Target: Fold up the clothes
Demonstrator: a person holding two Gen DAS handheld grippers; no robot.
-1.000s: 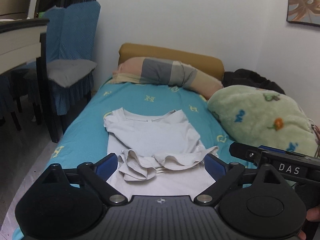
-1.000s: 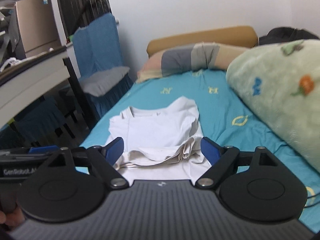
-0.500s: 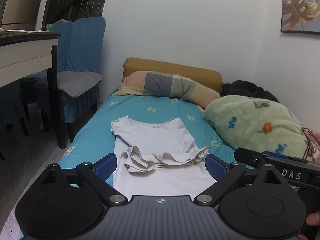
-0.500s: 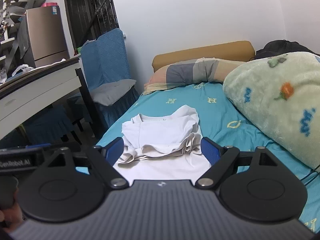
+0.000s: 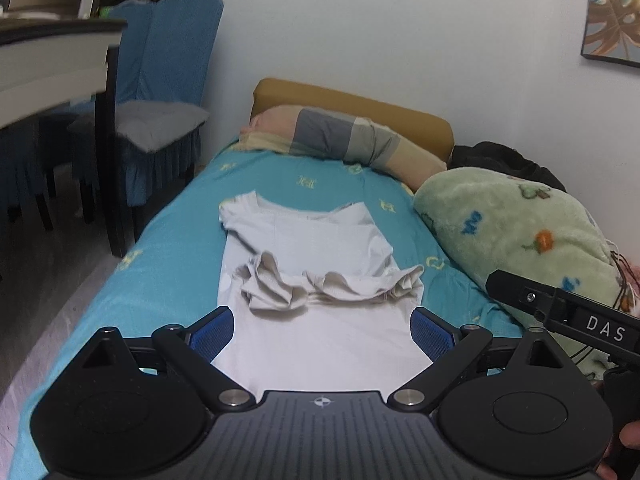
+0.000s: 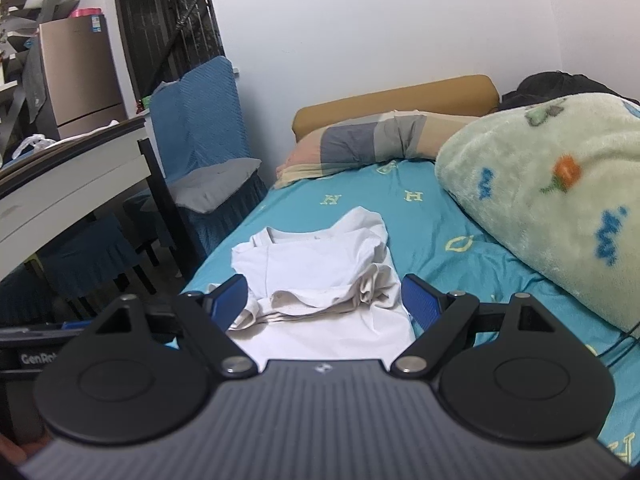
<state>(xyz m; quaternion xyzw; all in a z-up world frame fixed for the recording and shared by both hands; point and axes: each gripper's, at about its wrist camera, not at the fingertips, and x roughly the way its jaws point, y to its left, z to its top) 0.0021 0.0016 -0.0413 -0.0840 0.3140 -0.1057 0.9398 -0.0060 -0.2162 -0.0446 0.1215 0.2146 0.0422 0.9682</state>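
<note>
A: Progress?

B: Partway, I'd say. The white cotton T-shirt (image 5: 312, 268) lies flat on the turquoise patterned bed sheet (image 5: 172, 248), neck away from the grippers. Both sleeves look tucked in, and a rumpled band of cloth sits bunched across the middle. Looks like the hem end was brought up but left messy. Left to do, as I judge it: smooth that bunch, finish the crosswise fold.

A: Grippers?

B: Left gripper (image 5: 322, 330) has its jaws spread wide, nothing between the blue pads. Right gripper (image 6: 326, 300) the same, wide and empty.

A: Shirt relative to them?

B: Straight ahead of and below both. In the left wrist view the near flat part of the shirt fills the gap between the fingers; the bunch is just beyond the tips. In the right wrist view the bunch sits right between the tips. No contact visible. Green fleece blanket (image 5: 520, 232) lies off to the right of both.
</note>
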